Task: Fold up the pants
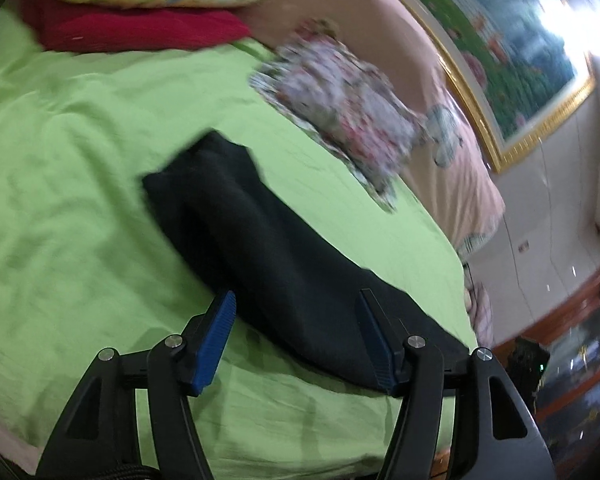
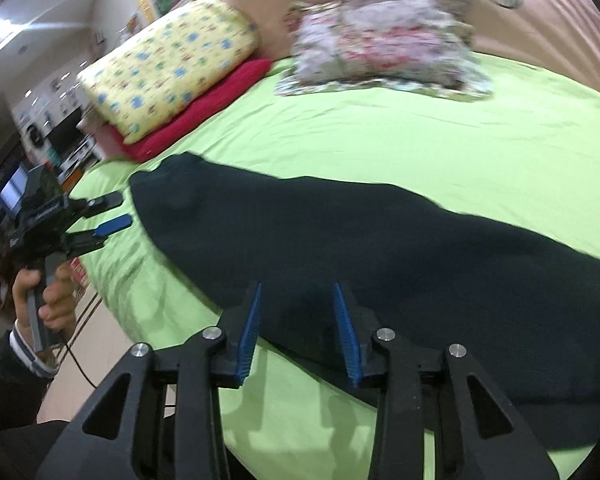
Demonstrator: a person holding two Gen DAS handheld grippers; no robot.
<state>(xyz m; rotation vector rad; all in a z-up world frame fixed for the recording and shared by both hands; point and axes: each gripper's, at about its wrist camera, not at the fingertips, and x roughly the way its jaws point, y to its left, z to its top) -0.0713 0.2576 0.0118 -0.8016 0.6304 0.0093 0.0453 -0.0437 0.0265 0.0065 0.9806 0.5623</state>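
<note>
The dark pants (image 1: 268, 232) lie flat in a long strip on the green bedsheet (image 1: 80, 168). My left gripper (image 1: 297, 293) hovers over one end of the strip, jaws open, blue pads apart and nothing pinched. In the right wrist view the pants (image 2: 380, 248) stretch from the left to the right edge. My right gripper (image 2: 297, 286) stands open over their near edge, the cloth lying below the pads and untouched by them. The left gripper (image 2: 114, 212) shows there too, held by a hand (image 2: 48, 300), open just beside the pants' far left end.
A yellow patterned pillow (image 2: 172, 60) rests on a red folded blanket (image 2: 204, 112) at the head of the bed. A floral cushion (image 2: 384, 44) leans on the pink headboard (image 1: 452, 92). The bed's edge and floor (image 2: 84, 360) lie left; a framed painting (image 1: 500, 48) hangs behind.
</note>
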